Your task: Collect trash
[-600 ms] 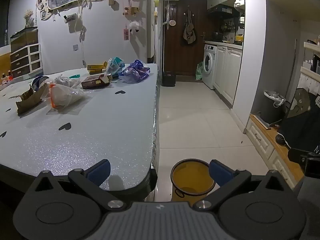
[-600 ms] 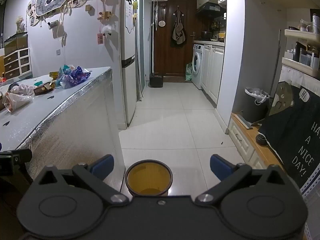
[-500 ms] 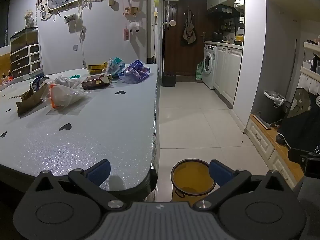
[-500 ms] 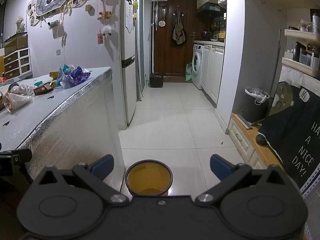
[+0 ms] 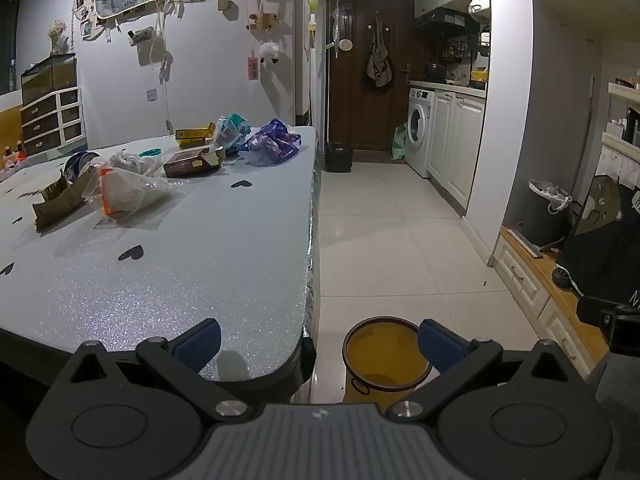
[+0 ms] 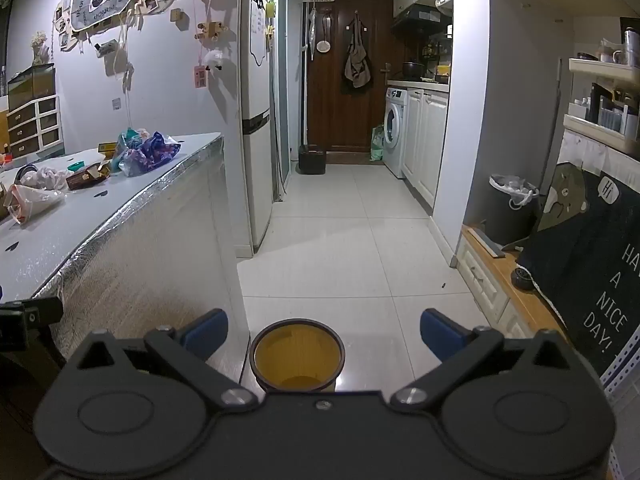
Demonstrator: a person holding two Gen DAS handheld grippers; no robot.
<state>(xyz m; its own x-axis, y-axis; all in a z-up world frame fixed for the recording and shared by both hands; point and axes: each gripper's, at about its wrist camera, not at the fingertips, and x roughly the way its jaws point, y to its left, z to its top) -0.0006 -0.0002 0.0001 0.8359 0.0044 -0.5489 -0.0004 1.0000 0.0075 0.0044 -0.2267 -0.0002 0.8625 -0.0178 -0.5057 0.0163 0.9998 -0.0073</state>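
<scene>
left gripper [image 5: 310,344] wide, empty | right gripper [image 6: 324,332] wide, empty | wrappers and bags [image 5: 132,188] far up table [image 5: 192,280] from yellow bin [image 6: 297,356] | risk: long carry, flimsy bags slip, miss bin

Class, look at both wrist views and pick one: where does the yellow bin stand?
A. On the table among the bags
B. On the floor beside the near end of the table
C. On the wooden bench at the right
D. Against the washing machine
B: the yellow bin stands on the white floor tiles beside the table, with its open top facing up.
</scene>
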